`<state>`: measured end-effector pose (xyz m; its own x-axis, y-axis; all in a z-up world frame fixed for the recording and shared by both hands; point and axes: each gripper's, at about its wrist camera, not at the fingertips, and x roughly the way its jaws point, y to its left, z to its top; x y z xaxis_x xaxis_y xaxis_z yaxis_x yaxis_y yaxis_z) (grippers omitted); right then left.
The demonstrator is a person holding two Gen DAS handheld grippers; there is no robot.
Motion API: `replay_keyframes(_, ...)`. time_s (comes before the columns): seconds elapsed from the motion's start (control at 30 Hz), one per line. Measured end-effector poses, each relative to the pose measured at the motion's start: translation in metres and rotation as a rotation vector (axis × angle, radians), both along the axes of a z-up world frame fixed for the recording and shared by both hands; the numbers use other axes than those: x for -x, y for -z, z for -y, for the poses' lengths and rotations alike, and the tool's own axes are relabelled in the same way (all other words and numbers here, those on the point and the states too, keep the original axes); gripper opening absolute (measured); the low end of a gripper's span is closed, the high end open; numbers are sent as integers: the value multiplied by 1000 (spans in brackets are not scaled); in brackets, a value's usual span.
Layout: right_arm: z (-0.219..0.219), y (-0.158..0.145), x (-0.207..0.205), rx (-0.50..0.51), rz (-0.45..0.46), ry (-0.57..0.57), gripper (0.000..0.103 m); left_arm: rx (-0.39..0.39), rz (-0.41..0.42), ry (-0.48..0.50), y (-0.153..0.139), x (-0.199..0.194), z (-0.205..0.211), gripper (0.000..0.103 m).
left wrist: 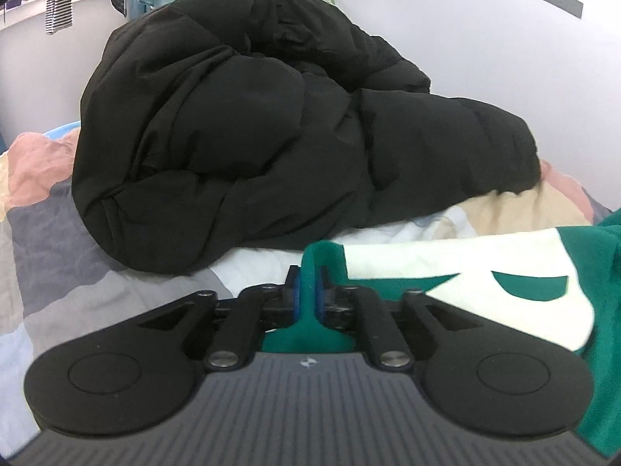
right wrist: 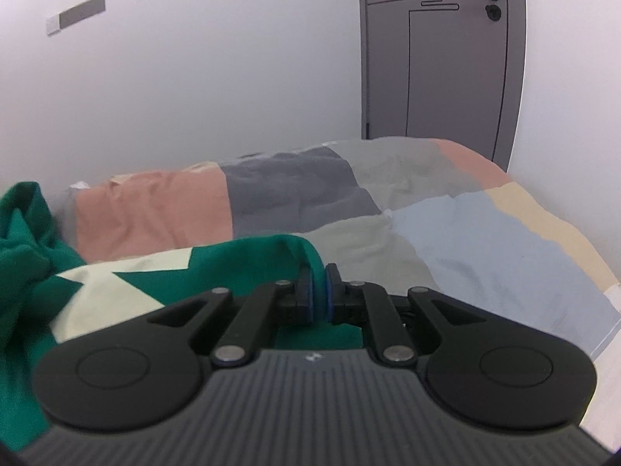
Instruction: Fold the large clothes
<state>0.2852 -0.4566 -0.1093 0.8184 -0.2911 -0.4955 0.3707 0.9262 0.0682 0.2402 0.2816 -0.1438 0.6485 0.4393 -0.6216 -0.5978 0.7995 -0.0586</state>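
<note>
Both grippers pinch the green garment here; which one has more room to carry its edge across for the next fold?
Probably the right gripper: beyond its pinch on the green garment lies open patchwork bedspread. The left gripper also holds the fabric, but the black puffer jacket is heaped just ahead of it.

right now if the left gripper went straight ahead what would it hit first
The left gripper, shut on the green top, points at the black coat heaped on the bed. A strip of bare bedding lies between, so the coat would probably come first, though depth is unclear.
</note>
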Motion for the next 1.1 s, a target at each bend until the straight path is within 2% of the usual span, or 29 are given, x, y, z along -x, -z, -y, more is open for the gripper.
replay_keyframes(0.03,-1,-3,4,-2,7,-5,11,-5,6,-1,-3,3,3,49)
replay_keyframes(0.1,-6,-11,12,9,3,-15,17,-23,38,-7,-11,11,11,71)
replay_keyframes(0.17,-12,-21,23,15,25,-36,44,-36,92,12,-21,23,20,71)
replay_keyframes(0.23,-20,-34,38,0,76,-76,57,-42,127,36,-31,32,28,72)
replay_keyframes(0.27,-23,-40,44,-8,95,-90,58,-48,142,51,-36,37,34,72)
replay_keyframes(0.43,-60,-72,70,23,163,-186,58,-64,203,159,-52,57,72,72)
replay_keyframes(0.57,-100,-90,78,3,185,-288,58,1,231,253,-49,59,103,73)
replay_keyframes(0.67,-138,-94,78,11,167,-372,58,42,210,364,-39,52,132,73)
replay_keyframes(0.83,-197,-84,69,-7,132,-484,58,49,175,493,-26,46,167,73)
replay_keyframes(1.1,-255,-38,48,-67,14,-542,58,127,149,539,-8,28,168,73)
